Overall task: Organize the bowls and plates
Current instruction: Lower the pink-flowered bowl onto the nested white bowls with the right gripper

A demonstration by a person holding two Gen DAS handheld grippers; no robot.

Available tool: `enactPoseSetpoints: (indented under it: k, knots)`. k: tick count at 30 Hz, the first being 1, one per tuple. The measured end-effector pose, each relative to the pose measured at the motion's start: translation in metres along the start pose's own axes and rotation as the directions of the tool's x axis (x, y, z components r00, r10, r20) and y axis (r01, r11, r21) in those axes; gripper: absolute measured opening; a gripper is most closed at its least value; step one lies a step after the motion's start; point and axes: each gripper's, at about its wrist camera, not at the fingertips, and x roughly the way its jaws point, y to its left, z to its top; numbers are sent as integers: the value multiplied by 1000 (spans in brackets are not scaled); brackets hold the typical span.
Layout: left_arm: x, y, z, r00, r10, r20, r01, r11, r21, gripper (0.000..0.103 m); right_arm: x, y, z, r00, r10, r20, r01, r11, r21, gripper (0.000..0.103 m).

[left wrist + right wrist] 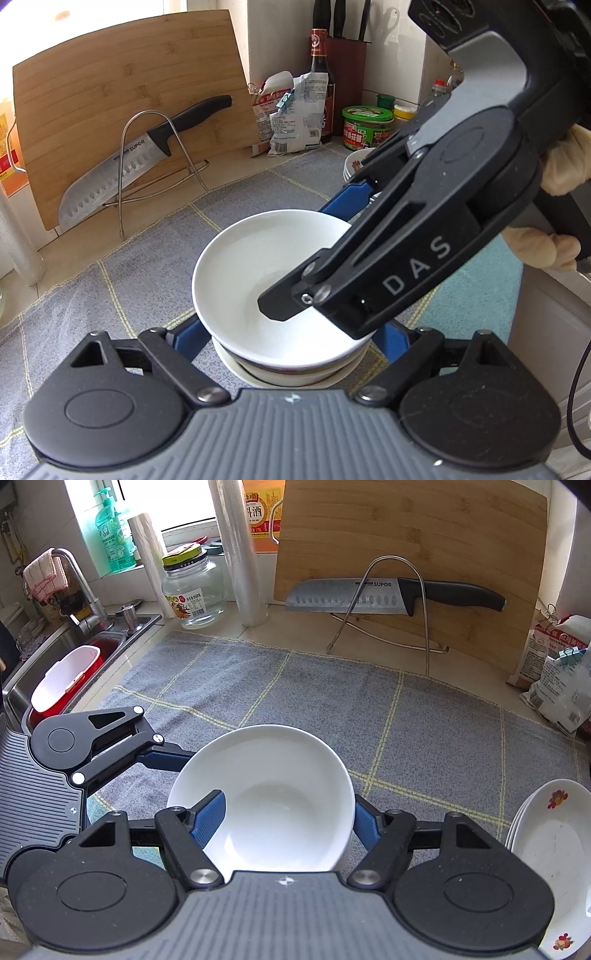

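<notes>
A white bowl (258, 266) (280, 794) hangs tilted over the grey checked cloth (406, 709), its base nested in a lower bowl (236, 369). My right gripper (286, 812) is shut on the white bowl's wall, with one finger (280, 302) inside and the other behind the rim. My left gripper (291, 328) has its blue fingers (389, 339) pressed against both sides of the lower bowl. The upper bowl hides its tips. A small stack of flower-printed plates (554, 849) (354, 162) lies to the right on the cloth.
A bamboo cutting board (406, 535) leans at the back, with a knife (369, 596) on a wire rack (424, 627) in front. At far left is a sink (66, 642) holding a red and white tub. A glass jar (192, 590), bags (295, 110) and bottles line the wall.
</notes>
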Motion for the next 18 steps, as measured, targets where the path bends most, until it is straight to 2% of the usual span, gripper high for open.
enactPoseSetpoints:
  k: [11,18]
  knots:
    - [1,1,0,1000,-4,-2,4,1000,-4,92,1,-1,-1,1000,0,4,0,1000,2,77]
    - [5,2,-2,1000,-14,-14,14,1000,-2,97,3,-1,-3,1000,5,4,-5,1000,5,79]
